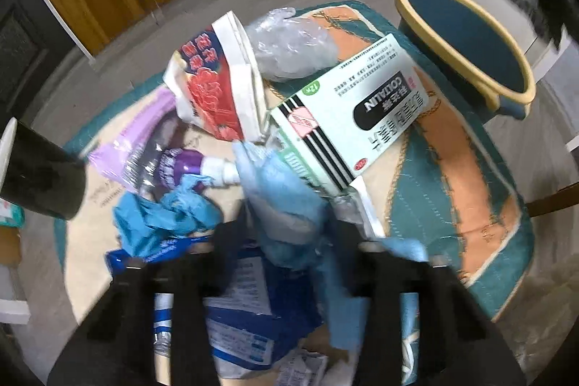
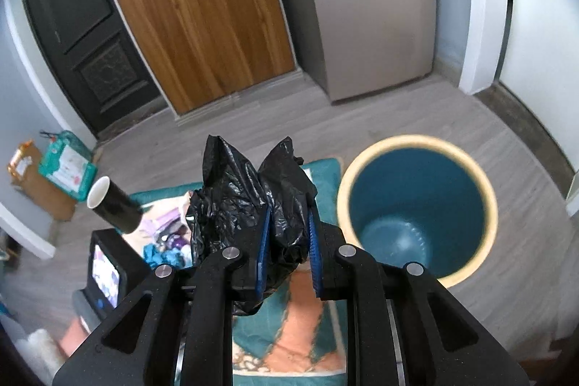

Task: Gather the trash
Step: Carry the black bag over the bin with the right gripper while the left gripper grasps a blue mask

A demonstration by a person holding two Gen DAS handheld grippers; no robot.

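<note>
Right tongs [image 2: 288,241] clamp black bag [image 2: 249,201]; bin [image 2: 416,205] beside.

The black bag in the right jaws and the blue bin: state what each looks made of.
Black bag: thin plastic film, glossy, by its fine crinkles and sheen. Blue bin: probably moulded plastic, smooth and slightly shiny inside, with a cream rim; the material is not certain.
</note>
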